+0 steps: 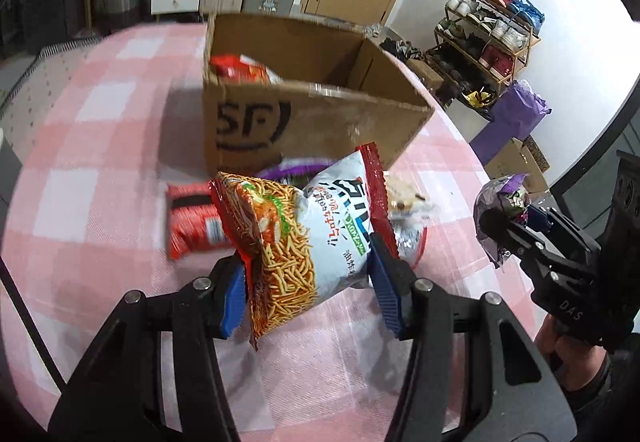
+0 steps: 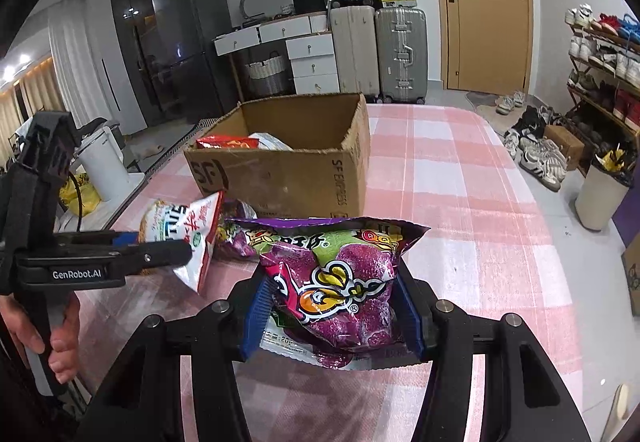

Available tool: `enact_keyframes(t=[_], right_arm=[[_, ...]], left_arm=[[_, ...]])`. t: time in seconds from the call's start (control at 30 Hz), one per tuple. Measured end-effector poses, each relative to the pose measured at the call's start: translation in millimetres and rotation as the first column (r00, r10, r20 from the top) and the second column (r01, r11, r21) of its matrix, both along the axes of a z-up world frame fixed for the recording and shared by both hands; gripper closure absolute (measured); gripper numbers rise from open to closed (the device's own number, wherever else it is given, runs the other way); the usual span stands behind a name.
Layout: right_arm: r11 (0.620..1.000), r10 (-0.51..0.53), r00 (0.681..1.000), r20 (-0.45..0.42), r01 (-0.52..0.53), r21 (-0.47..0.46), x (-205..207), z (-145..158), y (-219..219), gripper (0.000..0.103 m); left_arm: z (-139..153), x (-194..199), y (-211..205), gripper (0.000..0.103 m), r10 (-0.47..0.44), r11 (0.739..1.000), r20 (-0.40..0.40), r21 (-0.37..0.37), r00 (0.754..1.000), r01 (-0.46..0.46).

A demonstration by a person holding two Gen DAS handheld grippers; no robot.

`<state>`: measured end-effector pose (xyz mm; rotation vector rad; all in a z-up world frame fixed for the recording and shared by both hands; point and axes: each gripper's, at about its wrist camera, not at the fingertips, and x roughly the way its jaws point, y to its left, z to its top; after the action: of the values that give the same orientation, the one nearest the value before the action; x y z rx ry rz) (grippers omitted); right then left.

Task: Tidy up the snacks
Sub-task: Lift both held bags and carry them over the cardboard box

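My left gripper (image 1: 308, 278) is shut on a white and red noodle-snack bag (image 1: 304, 230) and holds it above the table in front of the cardboard box (image 1: 320, 122). My right gripper (image 2: 332, 306) is shut on a purple snack bag (image 2: 340, 286) and holds it above the table, near the box (image 2: 288, 178). The box is open and holds a red bag (image 2: 228, 142) and a white bag (image 2: 272, 140). In the right wrist view the left gripper (image 2: 160, 248) shows at the left with its bag (image 2: 188, 234).
A red snack bag (image 1: 192, 222), a purple bag (image 2: 236, 238) and a pale bag (image 1: 408, 202) lie on the pink checked tablecloth (image 2: 460, 202) before the box. Suitcases, drawers and a shoe rack (image 1: 488, 38) stand around the table.
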<state>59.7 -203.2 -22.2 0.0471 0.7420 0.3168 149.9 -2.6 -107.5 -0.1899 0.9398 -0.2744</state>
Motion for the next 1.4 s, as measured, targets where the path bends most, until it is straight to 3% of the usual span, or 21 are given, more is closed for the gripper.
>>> enact_keyframes(t=[0.47,1.0,1.4], right_arm=[[0.997,0.074,0.995,0.073,-0.072,-0.032,33.0,33.1,27.5,0.047],[0.993,0.114,0.987,0.117,-0.109,-0.043,80.2,71.2,53.8,0.047],[0.994,0.109,0.986,0.126,-0.105,-0.034,111.1,86.1,58.9,0.047]], left_arm=[[75.0,33.7,22.1,0.052,-0.023,0.999,0.093,0.032,0.995,0.02],[115.9,84.6,32.3,0.052,-0.034,0.998,0.104,0.059,0.994,0.028],[122.3,128.9,22.1,0.052,-0.043,0.996,0.095,0.087,0.995,0.035]])
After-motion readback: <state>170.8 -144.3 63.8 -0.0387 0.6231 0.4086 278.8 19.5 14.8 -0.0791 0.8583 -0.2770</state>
